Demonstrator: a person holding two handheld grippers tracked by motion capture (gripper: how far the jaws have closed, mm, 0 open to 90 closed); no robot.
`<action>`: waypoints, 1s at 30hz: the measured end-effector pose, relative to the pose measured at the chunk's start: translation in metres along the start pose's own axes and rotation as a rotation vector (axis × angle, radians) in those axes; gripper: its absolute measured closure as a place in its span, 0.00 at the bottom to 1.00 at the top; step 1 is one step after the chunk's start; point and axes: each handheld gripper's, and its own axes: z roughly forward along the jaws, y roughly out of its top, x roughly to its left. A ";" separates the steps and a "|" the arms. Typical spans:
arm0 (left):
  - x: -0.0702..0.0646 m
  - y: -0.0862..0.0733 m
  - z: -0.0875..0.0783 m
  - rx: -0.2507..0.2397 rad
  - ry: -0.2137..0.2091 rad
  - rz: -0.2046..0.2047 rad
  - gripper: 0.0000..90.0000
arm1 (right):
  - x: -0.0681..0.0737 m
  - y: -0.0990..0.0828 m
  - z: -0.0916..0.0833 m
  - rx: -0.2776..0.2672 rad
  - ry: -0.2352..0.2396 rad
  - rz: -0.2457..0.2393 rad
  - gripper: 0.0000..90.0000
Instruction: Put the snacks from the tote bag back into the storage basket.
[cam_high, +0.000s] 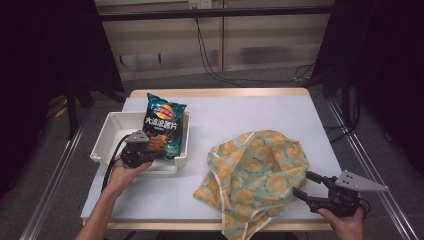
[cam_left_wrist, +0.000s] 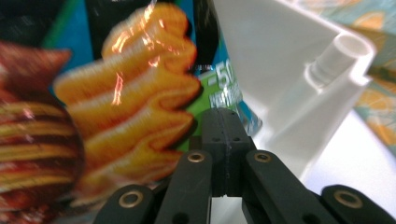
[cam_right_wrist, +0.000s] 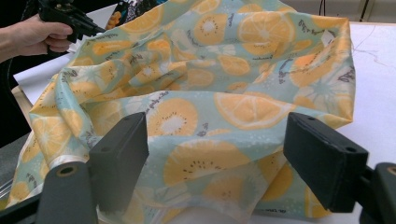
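A: Where was your left gripper (cam_high: 150, 146) at that moment?

B: You had it at the front wall of the white bin (cam_high: 116, 131), its jaws pressed together on the lower edge of the crisp bag (cam_high: 162, 125). In the left gripper view the two black jaws met flat with no gap, and the bag's (cam_left_wrist: 140, 102) printed crisps sat right against them.

A: And the bag itself?

B: It stood upright inside the bin, leaning toward the bin's right wall, top edge above the rim.

A: What about your right gripper (cam_high: 306, 186)?

B: You held it low at the table's near right corner, jaws spread wide and gripping nothing. The tips sat just at the edge of the orange-print fabric bag (cam_high: 255, 175), which lay crumpled on the white tabletop (cam_high: 240, 115). In the right gripper view the cloth (cam_right_wrist: 210, 93) lay between and beyond the two pads, apart from them.
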 end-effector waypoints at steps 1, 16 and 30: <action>0.000 -0.001 0.001 0.009 0.001 0.006 1.00 | 0.000 0.000 0.000 -0.002 -0.002 -0.001 0.24; 0.012 0.007 0.019 0.095 0.010 0.018 1.00 | 0.000 0.000 0.001 0.003 -0.002 -0.001 0.24; 0.035 -0.006 0.013 0.122 0.053 -0.057 1.00 | 0.001 -0.001 0.001 0.007 0.000 -0.001 0.24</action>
